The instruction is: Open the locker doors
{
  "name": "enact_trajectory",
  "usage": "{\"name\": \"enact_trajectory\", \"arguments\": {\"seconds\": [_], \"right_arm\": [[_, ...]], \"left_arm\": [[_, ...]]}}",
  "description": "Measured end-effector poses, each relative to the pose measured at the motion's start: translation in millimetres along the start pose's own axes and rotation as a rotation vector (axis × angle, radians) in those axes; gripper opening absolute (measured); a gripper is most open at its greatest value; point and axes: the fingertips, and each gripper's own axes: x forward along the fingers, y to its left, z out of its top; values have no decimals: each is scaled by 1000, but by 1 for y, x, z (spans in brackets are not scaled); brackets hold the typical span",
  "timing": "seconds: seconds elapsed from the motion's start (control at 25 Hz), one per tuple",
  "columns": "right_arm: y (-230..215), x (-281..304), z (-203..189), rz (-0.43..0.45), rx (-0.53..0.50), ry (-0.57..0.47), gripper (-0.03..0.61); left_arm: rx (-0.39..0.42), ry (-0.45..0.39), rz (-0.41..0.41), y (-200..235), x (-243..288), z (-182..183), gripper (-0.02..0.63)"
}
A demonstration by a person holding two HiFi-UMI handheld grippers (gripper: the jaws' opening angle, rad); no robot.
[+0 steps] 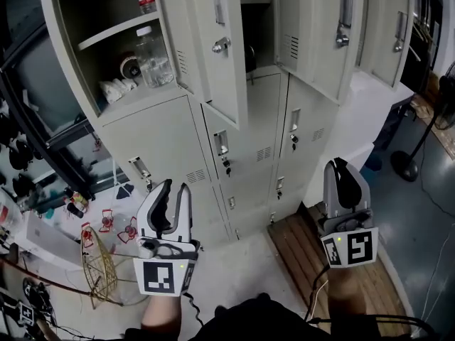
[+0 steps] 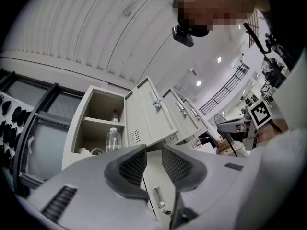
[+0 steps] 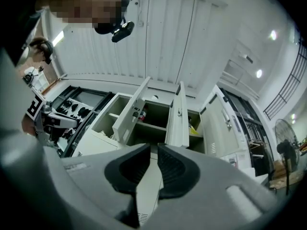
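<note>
Just past the tips of my left gripper, the closed lower left door is sitting untouched. I am holding these jaws a little apart with nothing between the pads, a gap I am judging too narrow for the door's pull. Above the jaws, the upper left door is hanging open beside a shelf with a plastic bottle. Two more upper doors are standing open further right, so the lower row seems to be what is left. To do this well I should be widening the left jaws first, sliding them over the recessed handle and closing firmly. Then I should be swinging along the door's arc rather than tugging straight back. Both hands are riding low before my body, grippers tilting upward at the lockers. Off to the right, my right gripper is hovering over a wooden pallet. Its jaws are almost together, showing only a thin slit with nothing in it, and the closed lower right door is lying beyond its tips.
</note>
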Motion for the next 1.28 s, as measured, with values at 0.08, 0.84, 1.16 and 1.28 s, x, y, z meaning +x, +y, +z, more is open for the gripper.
{"name": "enact_trajectory", "arguments": {"seconds": [0.08, 0.84, 1.16, 1.28], "right_arm": [[6, -2, 4, -12, -6, 5, 44], [50, -24, 28, -73, -34, 22, 44], [59, -25, 36, -63, -45, 18, 41], [59, -25, 37, -64, -46, 15, 41]], "left_arm": [[-6, -10, -14, 4, 1, 2, 98], [-5, -48, -58, 28, -21, 10, 98], [-7, -26, -83, 27, -28, 1, 98], [-17, -41, -80, 27, -25, 7, 98]]}}
